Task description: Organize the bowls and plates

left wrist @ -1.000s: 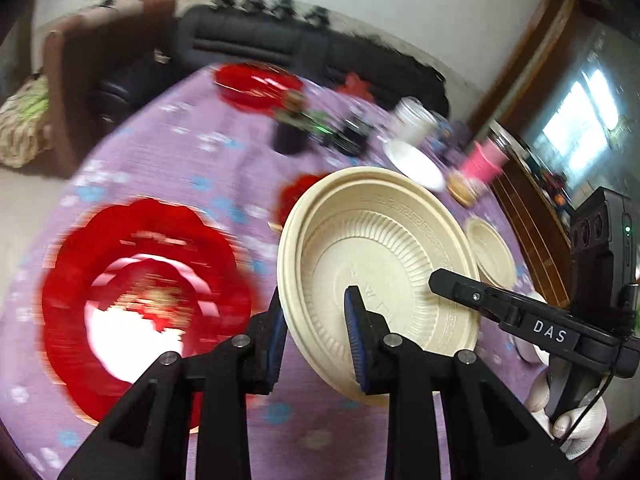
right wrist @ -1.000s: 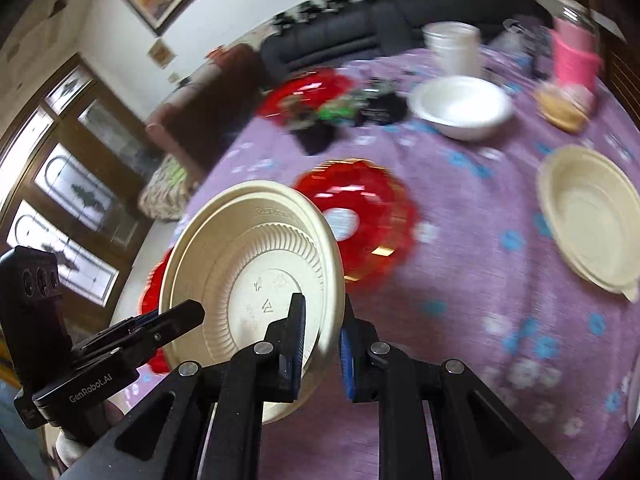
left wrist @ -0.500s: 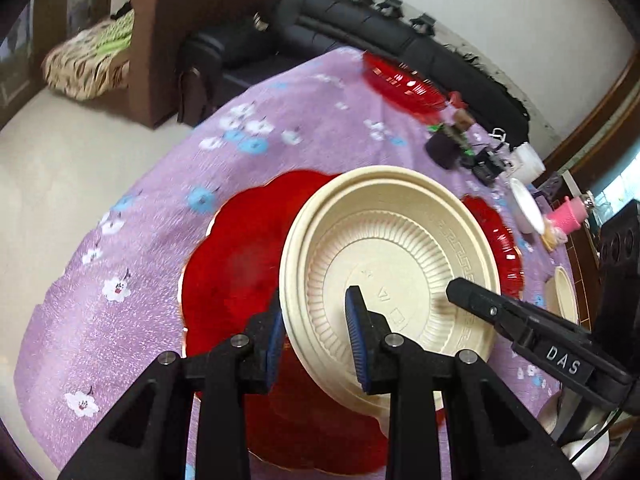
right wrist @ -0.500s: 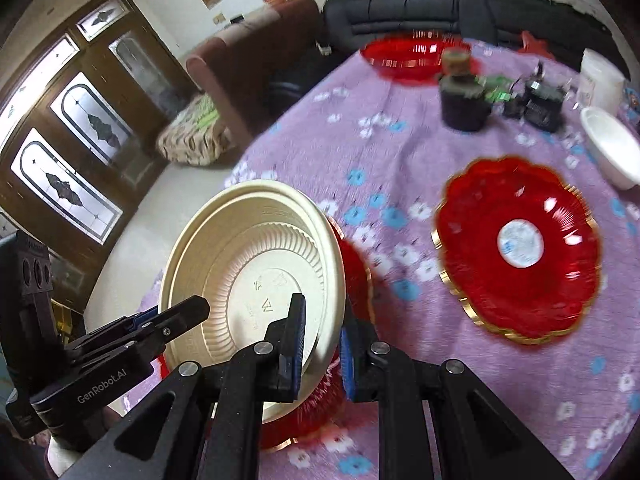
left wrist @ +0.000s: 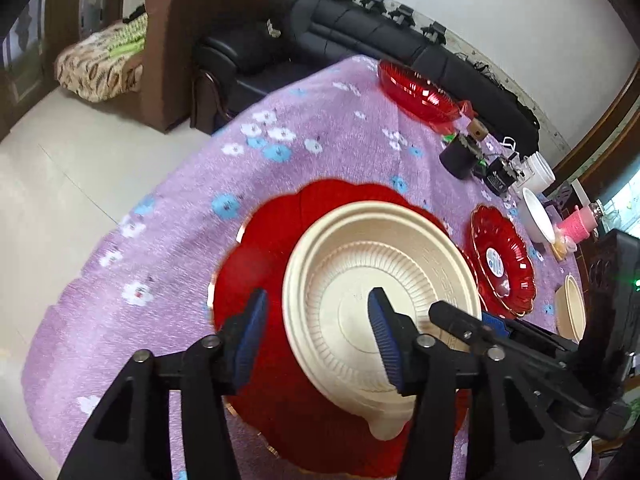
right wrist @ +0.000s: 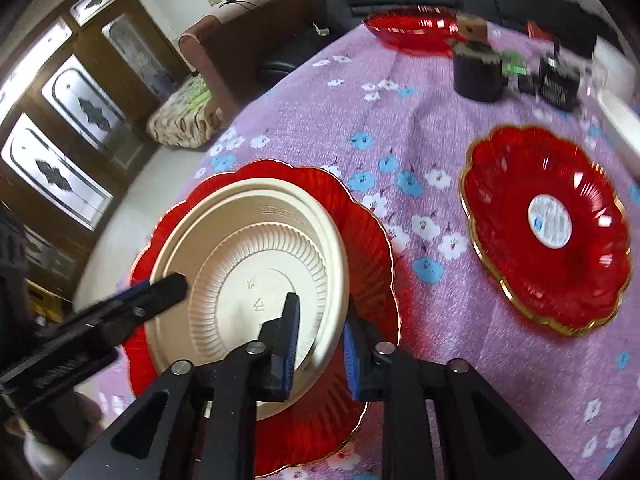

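Your left claw (left wrist: pixel 318 336) stands spread wide, its blue-padded fingers (left wrist: pixel 250 332) apart, one on each side of the near rim of the cream ribbed plastic bowl (left wrist: pixel 380 280) without pressing it. Your right claw (right wrist: pixel 318 346) is more nearly closed, and the bowl's rim sits between its blue pads; whether they actually pinch the rim, you cannot tell from these views. The bowl lies over the large red scalloped plate with a gold edge (left wrist: pixel 260 264), near the front edge of the worktop (left wrist: pixel 192 216), which wears a purple cloth printed with white and blue flowers. In the right wrist view the bowl (right wrist: pixel 248 276) looks tilted, its low side toward your claws. A second red scalloped plate with a white sticker in its middle (right wrist: pixel 548 228) rests well apart to the right. Farther back stand a deep red glass bowl (left wrist: pixel 416 92), a dark cylindrical cup (left wrist: pixel 456 158) and a white bowl (left wrist: pixel 538 216). Another cream bowl (left wrist: pixel 570 308) sits at the right edge.
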`<state>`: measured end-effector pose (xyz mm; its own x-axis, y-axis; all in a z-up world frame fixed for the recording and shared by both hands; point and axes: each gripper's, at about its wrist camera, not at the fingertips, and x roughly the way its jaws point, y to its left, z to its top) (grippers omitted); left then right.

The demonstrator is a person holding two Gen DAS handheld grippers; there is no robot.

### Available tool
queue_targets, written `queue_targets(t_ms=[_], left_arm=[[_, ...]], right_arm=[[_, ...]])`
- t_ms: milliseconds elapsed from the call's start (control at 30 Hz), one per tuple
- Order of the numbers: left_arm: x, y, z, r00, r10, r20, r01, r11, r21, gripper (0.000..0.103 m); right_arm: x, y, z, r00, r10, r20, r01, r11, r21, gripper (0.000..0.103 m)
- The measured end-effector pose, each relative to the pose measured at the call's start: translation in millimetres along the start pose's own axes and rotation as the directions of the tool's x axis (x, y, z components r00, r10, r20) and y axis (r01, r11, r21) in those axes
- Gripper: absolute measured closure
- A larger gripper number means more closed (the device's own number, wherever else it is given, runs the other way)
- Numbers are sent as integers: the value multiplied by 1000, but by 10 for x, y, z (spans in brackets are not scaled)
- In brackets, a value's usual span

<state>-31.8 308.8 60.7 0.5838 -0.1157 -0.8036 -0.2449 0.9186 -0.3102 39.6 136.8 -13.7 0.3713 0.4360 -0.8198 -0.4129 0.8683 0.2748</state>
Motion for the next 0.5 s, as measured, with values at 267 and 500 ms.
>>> queue_targets(t_ms=[267, 500], left_arm=[[-460, -31, -48, 993, 9, 122, -8, 1000, -10, 36], [-544, -297, -106, 989, -36, 143, 33, 999, 23, 35]], right_arm=[[-214, -66, -62, 998, 35, 49, -36, 999, 16, 65], [-171, -25, -82, 996, 83, 40, -83, 996, 12, 60]])
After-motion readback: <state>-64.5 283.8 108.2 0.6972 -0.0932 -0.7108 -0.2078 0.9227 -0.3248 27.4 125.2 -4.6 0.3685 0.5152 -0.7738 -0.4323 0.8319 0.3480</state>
